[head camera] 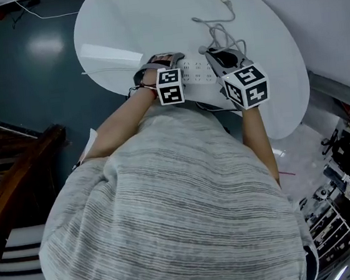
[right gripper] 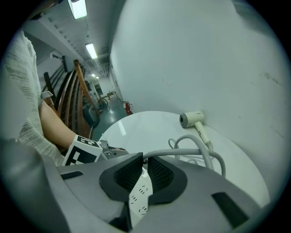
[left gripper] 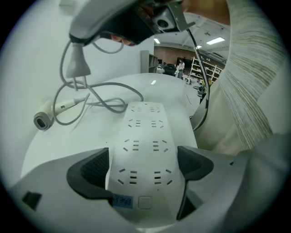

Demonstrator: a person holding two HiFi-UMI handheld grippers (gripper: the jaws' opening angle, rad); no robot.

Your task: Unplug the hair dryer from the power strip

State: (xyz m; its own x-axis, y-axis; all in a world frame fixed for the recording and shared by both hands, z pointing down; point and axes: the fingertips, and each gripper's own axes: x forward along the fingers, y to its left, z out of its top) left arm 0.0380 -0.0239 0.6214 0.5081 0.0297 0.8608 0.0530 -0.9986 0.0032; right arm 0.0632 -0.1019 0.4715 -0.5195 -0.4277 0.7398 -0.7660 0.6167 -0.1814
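Note:
A white power strip (left gripper: 143, 141) lies on the round white table (head camera: 118, 23). My left gripper (left gripper: 143, 170) is shut on its near end, one pad on each long side. Above the strip's far end, my right gripper (right gripper: 145, 175) is shut on the hair dryer's grey plug (left gripper: 75, 66). The plug hangs clear of the sockets with its prongs showing. Its grey cable (right gripper: 191, 152) loops across the table to the white hair dryer (right gripper: 193, 119), which lies at the far edge. In the head view the left gripper (head camera: 161, 60) and right gripper (head camera: 222, 55) stand side by side over the strip (head camera: 195, 72).
The strip's own dark cord (left gripper: 202, 107) runs off the table's near edge beside the person's striped shirt. A white wall rises behind the table. A wooden chair (head camera: 16, 179) stands on the dark floor at the left, and cluttered shelves (head camera: 339, 199) are at the right.

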